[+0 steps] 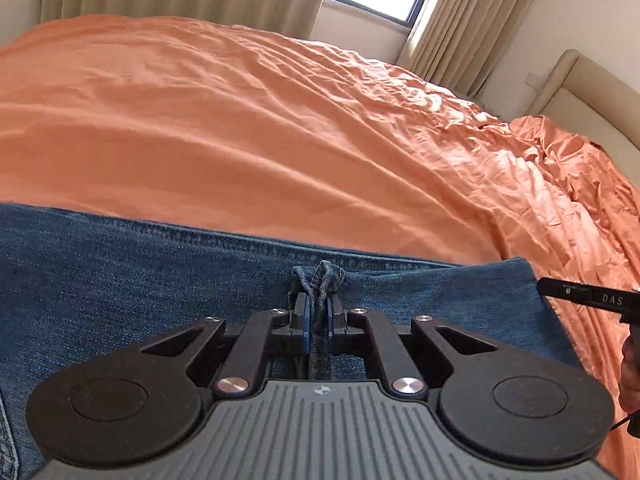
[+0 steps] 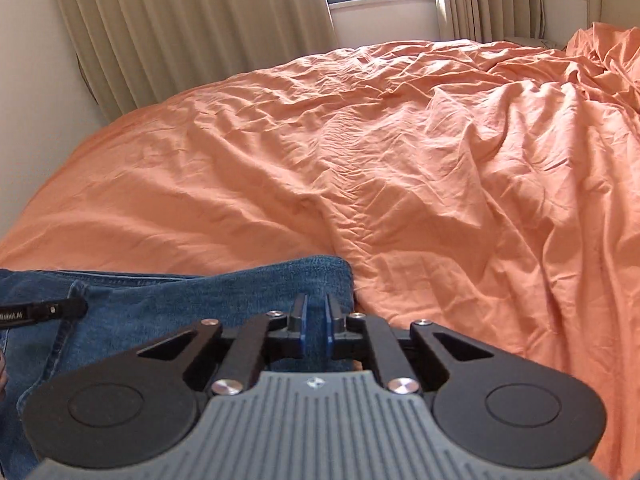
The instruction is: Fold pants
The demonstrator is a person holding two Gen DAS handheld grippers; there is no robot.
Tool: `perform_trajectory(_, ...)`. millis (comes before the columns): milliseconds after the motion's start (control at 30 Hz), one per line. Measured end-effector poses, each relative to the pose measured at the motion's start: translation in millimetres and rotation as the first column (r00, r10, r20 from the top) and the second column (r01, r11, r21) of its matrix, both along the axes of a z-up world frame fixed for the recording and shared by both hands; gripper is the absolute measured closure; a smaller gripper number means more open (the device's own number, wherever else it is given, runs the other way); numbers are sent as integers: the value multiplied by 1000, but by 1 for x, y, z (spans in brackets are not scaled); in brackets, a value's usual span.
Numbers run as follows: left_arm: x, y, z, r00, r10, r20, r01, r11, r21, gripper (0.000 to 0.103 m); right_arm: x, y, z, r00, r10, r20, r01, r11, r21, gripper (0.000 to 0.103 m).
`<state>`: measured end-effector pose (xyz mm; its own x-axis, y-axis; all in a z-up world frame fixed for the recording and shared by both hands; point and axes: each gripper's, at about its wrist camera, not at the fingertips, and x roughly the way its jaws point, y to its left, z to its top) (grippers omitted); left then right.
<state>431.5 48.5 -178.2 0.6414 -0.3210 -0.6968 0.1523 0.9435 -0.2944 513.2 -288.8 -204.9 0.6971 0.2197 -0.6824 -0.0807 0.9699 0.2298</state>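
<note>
While the blue jeans (image 1: pixel 120 272) lie spread across the near edge of the bed, on its orange sheet (image 1: pixel 240 120), the left gripper (image 1: pixel 319 314) has its jaws pressed together on a bunched ridge of denim; the gathered cloth stands up between the blue pads (image 1: pixel 306 320). The right gripper (image 2: pixel 316 322) sits over the rounded right-hand end of the jeans, close to where denim gives way to sheet. Its jaws stand slightly apart with blue visible in the gap, but whether cloth is caught there or merely lies beyond cannot be told from the right wrist view.

Each gripper appears at the margin of the other's view, so the two are near one another along the same garment.

Assessment of handling: denim of this kind is judged moderately heavy, limp yet thick, and not slippery or fragile. Stacked layers will resist a narrow pinch and may slide out singly if only the top layer is taken. The stitched seam (image 1: pixel 224 236) running along the far edge looks the firmest place to take hold, as does the hemmed end under the right gripper. A hold at two spaced points should keep the fold line straight. The crumpled sheet may drag with the cloth.
</note>
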Motion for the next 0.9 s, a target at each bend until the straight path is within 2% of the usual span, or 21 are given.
perform_trajectory(133, 5, 3, -13, 999, 1, -35, -1, 1000, -1, 94, 25, 4, -28, 994, -10, -109, 7, 1000, -27, 103)
perform_trajectory(200, 8, 2, -14, 999, 3, -45, -2, 1000, 10, 91, 29, 3, -32, 993, -9, -117, 6, 1000, -22, 103)
perform_trajectory(300, 7, 0, -7, 998, -2, -58, 4, 999, 36, 83, 23, 6, -21, 994, -4, -111, -3, 998, -60, 103)
perform_trajectory(367, 1, -2, 4, 998, 0, -63, 4, 998, 58, 79, 7, 7, -6, 997, 17, -81, -24, 997, -78, 102)
perform_trajectory(467, -20, -2, 20, 999, -10, -33, 13, 996, 90, 78, -29, 7, 12, 998, 55, -44, -58, 995, -79, 99)
perform_trajectory(567, -47, 1, 32, 1000, -12, -12, 13, 997, 77, 78, -74, 8, 20, 998, 68, -8, -69, 994, -90, 99)
perform_trajectory(633, -64, 1, 36, 1000, -16, -8, 17, 998, 68, 78, -99, 9, 17, 998, 62, 5, -61, 992, -108, 99)
perform_trajectory(733, -85, -2, 32, 1000, -19, -8, 20, 993, 114, 78, -126, 9, 5, 999, 37, 10, -35, 994, -106, 99)
perform_trajectory(833, -94, -2, 21, 999, 5, -46, 1, 993, 122, 78, -136, 11, -9, 1000, 22, -4, -22, 994, -105, 99)
perform_trajectory(867, -95, 0, 16, 998, 17, -61, -9, 993, 117, 76, -137, 12, -15, 1000, 22, -11, -23, 994, -107, 99)
perform_trajectory(900, -95, 1, 12, 997, 28, -65, -20, 993, 117, 69, -137, 13, -22, 999, 22, -25, -25, 994, -107, 99)
